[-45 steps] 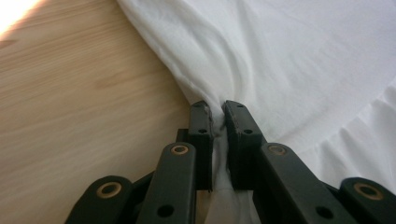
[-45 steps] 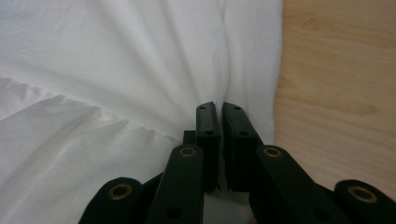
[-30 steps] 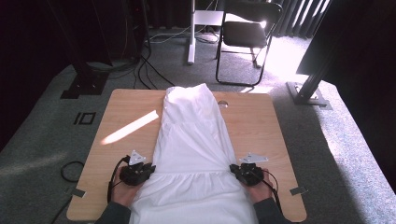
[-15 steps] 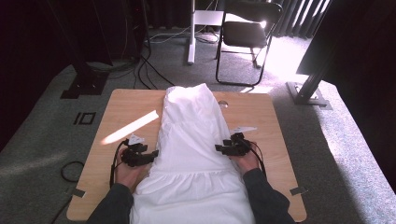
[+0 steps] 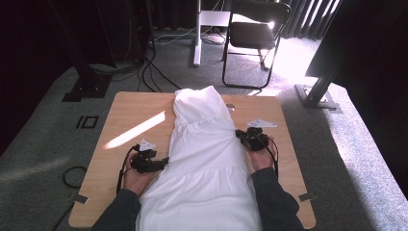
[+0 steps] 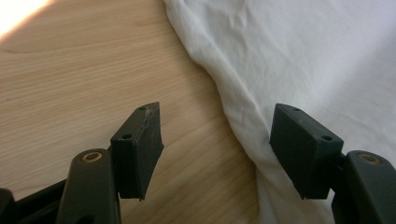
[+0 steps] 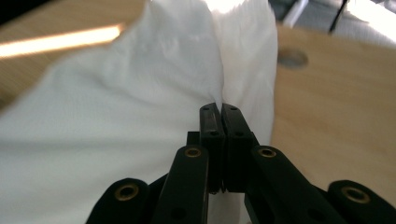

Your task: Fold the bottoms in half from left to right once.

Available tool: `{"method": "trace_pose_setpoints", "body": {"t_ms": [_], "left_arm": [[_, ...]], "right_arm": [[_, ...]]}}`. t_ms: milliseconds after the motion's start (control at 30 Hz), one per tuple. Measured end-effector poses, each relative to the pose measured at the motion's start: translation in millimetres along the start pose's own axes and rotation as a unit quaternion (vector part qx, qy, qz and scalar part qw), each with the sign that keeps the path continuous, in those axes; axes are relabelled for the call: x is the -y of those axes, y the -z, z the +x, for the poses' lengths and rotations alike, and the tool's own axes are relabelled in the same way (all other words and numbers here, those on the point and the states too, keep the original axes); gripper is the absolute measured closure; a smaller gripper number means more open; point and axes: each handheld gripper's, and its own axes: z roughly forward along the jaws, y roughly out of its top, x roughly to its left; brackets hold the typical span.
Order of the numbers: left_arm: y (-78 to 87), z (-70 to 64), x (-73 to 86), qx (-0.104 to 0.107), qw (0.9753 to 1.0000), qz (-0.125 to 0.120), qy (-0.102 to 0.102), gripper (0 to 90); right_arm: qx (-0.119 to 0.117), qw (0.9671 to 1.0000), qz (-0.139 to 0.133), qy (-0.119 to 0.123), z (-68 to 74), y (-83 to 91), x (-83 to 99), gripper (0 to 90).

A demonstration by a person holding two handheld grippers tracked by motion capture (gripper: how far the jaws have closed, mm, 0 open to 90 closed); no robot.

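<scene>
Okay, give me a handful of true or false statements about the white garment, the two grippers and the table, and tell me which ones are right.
1. The right gripper is shut on the white garment. True.
2. The left gripper is clamped shut on the cloth. False: its jaws stand wide open, straddling the garment's edge over the wooden table.
3. The garment lies lengthwise down the middle of the table. True.
4. A folding chair stands on the table. False: it stands on the carpet beyond the table's far edge.
5. The garment is dark blue. False: it is white.
</scene>
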Motion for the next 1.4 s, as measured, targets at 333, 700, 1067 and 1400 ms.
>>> {"method": "trace_pose_setpoints", "body": {"t_ms": [333,700,1067,1400], "left_arm": [[-6.1,4.1,-37.6,-0.008,0.9998,-0.017,0.009,34.2],[-68.1,-1.1,-53.5,-0.014,0.9994,0.032,0.001,69.4],[-11.3,-15.7,10.5,0.018,0.9992,0.018,-0.031,87.3],[6.6,-5.3,9.0,0.008,0.9999,-0.006,0.001,70.1]], "right_arm": [[0.031,0.9938,0.107,-0.005,-13.5,-48.0,48.4,88.0],[0.019,0.9952,0.094,-0.021,-16.8,-47.1,52.3,87.9],[-0.014,0.9952,0.096,0.007,18.0,-0.6,89.4,87.8],[-0.036,0.9963,0.078,0.002,21.2,34.3,84.2,53.5]]}}
